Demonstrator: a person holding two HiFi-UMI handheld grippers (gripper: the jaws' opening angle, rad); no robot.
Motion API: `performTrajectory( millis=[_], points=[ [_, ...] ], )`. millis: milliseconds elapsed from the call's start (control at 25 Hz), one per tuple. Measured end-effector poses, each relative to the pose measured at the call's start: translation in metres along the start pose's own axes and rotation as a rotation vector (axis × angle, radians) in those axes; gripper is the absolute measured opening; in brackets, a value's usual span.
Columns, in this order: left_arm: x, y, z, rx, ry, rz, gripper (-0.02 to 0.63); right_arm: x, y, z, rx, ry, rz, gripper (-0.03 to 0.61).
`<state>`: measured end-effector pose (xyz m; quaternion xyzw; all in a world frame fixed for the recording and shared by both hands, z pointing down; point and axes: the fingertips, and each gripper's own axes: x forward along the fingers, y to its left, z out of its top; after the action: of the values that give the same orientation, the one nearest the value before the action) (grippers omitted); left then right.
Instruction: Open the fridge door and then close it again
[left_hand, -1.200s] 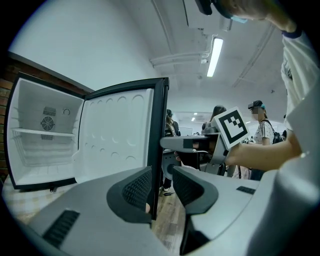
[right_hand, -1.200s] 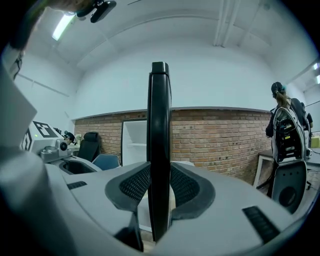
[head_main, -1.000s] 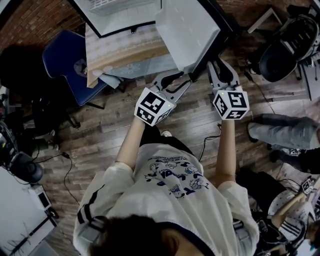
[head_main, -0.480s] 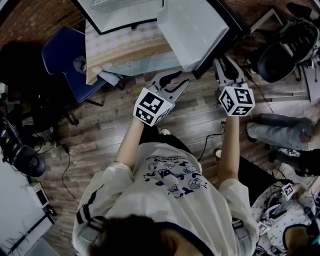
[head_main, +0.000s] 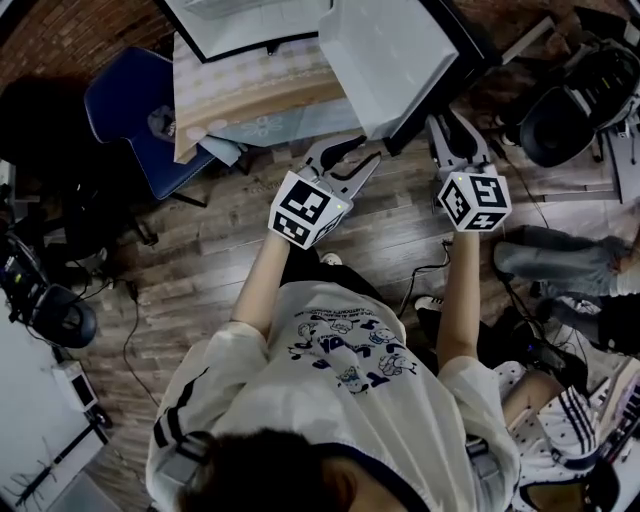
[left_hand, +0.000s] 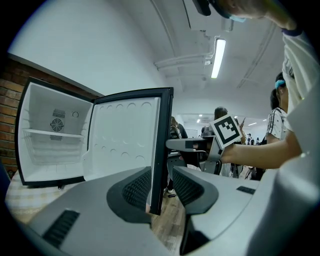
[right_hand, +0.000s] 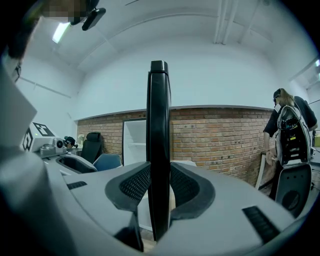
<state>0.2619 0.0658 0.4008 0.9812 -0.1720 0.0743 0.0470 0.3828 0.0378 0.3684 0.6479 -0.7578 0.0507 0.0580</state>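
Observation:
A small fridge stands on a table with its door swung wide open; its white inside is bare. My left gripper is shut on the door's black free edge near the bottom corner, and that edge runs between the pads. My right gripper is shut on the same edge a little farther along, with both pads pressed against it. The right gripper's marker cube shows past the door in the left gripper view.
The fridge's table has a pale checked cloth. A blue chair stands to its left and a black chair at the right. Someone's legs and cables lie on the wooden floor. A brick wall stands behind.
Both grippers stay on the door edge in about the same place. The head view has shifted slightly, and the legs at the lower right have moved.

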Motion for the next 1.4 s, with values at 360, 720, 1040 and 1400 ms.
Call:
performTrajectory(
  millis=[360, 720, 1040, 1400],
  points=[
    [-0.017, 0.019, -0.002, -0.015, -0.009, 0.047, 0.143, 0.014, 0.044, -0.001, 0.002, 0.002, 0.085, 0.141],
    [-0.037, 0.038, -0.004, 0.001, -0.020, 0.101, 0.143, 0.029, 0.103, -0.003, -0.004, -0.016, 0.182, 0.160],
    [-0.052, 0.059, -0.011, 0.002, 0.008, 0.146, 0.143, 0.047, 0.148, -0.002, -0.031, -0.005, 0.251, 0.172],
    [-0.076, 0.095, -0.014, -0.006, 0.005, 0.252, 0.144, 0.075, 0.207, 0.004, -0.067, -0.001, 0.373, 0.143]
  ],
)
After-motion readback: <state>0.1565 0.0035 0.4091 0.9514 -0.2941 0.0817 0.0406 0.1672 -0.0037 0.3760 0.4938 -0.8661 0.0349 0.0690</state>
